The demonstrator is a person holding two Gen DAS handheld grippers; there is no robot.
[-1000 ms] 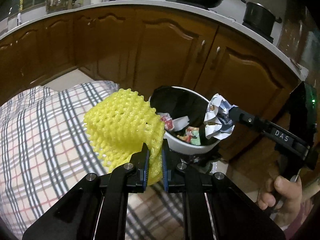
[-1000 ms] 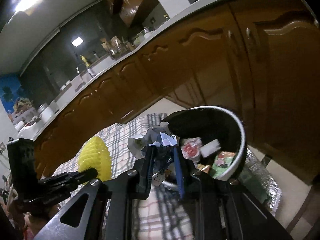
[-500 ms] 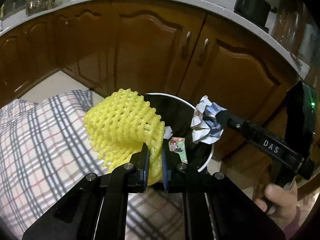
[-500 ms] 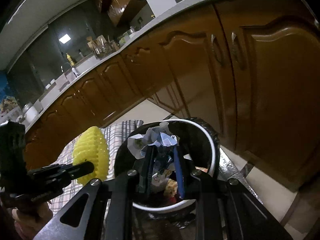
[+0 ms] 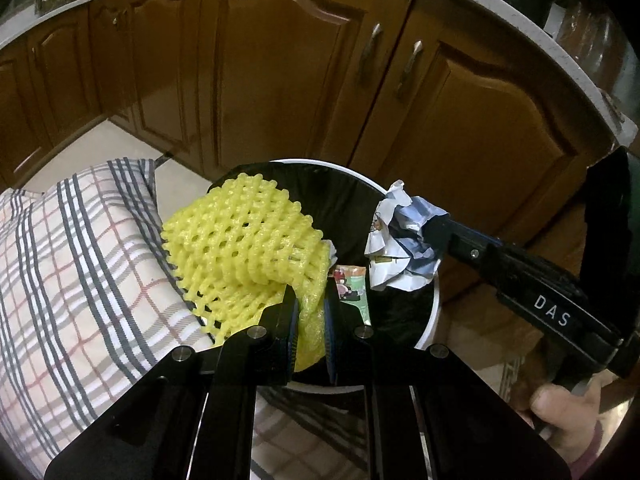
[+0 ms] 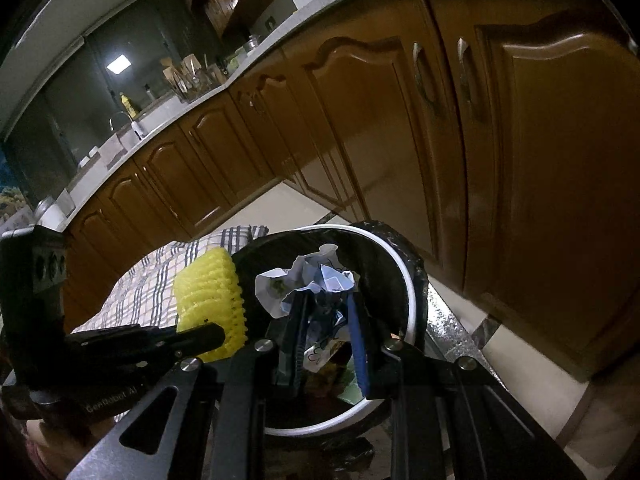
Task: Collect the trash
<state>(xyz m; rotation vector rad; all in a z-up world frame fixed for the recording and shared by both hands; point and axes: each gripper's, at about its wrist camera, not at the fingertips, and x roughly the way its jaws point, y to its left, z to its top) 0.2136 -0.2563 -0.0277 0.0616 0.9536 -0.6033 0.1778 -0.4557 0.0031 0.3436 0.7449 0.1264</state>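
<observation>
Left tool (image 5: 310,314) pinches yellow foam net (image 5: 244,256), right tool (image 6: 326,320) grips crumpled paper (image 6: 308,280), both over trash bin (image 5: 434,312); next, release.

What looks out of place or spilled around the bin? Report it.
Nothing stands out. The yellow foam net and crumpled paper are held in the fingers over the bin, not dropped. The black liner sits bunched over the rim; nothing visibly spilled.

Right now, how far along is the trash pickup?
Done: wrappers already lie in the bin. In hand: the left gripper pinches the yellow foam net, the right gripper the crumpled paper, both over the bin. Left: let both go.
</observation>
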